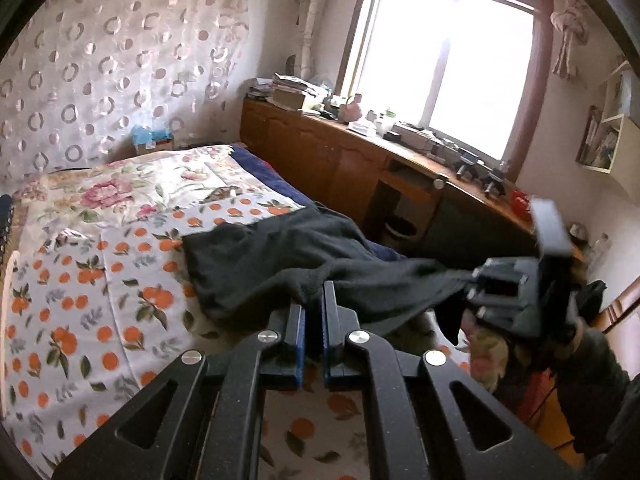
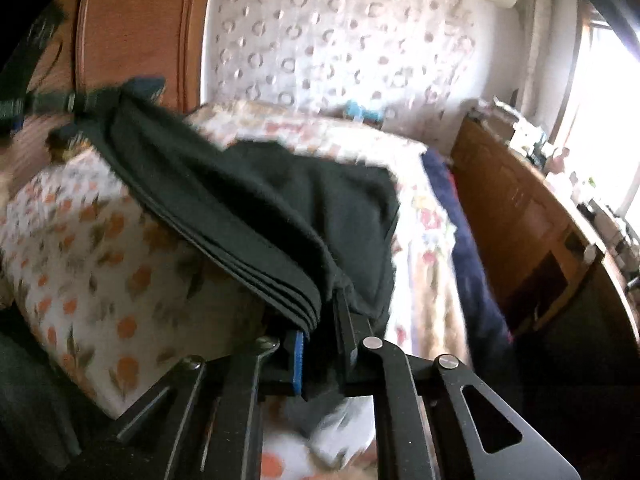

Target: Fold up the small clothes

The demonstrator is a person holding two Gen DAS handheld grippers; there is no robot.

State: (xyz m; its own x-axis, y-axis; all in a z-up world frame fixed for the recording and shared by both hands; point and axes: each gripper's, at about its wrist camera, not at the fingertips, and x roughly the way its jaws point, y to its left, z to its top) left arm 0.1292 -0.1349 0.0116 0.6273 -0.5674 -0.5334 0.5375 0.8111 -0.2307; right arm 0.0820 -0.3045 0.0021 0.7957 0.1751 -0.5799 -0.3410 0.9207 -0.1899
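Observation:
A dark, nearly black garment (image 1: pixel 280 264) lies partly on a bed with an orange-fruit sheet (image 1: pixel 80 280) and is stretched in the air along its near edge. In the left wrist view my left gripper (image 1: pixel 314 300) is shut on that edge, and my right gripper (image 1: pixel 474 280) holds the far right corner. The right wrist view is blurred. It shows the garment (image 2: pixel 260 200) doubled into several layers, with my right gripper (image 2: pixel 322 316) shut on the layered edge. My left gripper (image 2: pixel 80 106) holds the other end at the upper left, above the bed (image 2: pixel 80 260).
A long wooden cabinet (image 1: pixel 320 148) cluttered with books and small items runs under the bright window (image 1: pixel 440 60), right of the bed. A blue blanket (image 1: pixel 260 164) edges the bed. A patterned curtain (image 1: pixel 100 60) hangs behind. A wooden panel (image 2: pixel 132 20) stands at the left.

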